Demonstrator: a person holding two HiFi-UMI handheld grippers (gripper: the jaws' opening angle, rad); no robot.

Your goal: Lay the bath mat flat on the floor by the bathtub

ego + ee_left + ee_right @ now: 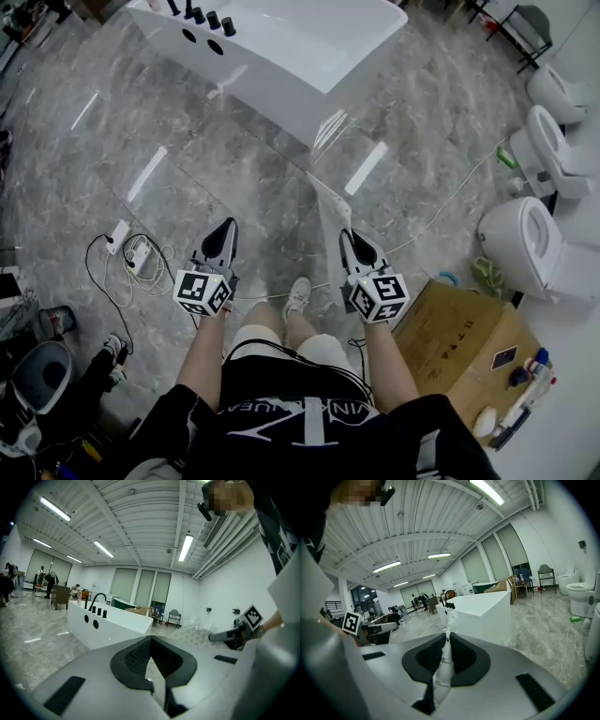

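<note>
Our right gripper [346, 236] has its jaws clamped on the clear bath mat [325, 199], the left gripper [224, 228] seemingly likewise, short of the bathtub [281, 52], and we fear such thin edge-grips let it slip or land creased.

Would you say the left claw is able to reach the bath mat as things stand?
Probably yes: the bath mat is pinched in the right claw, with only open air between it and the left claw.
</note>
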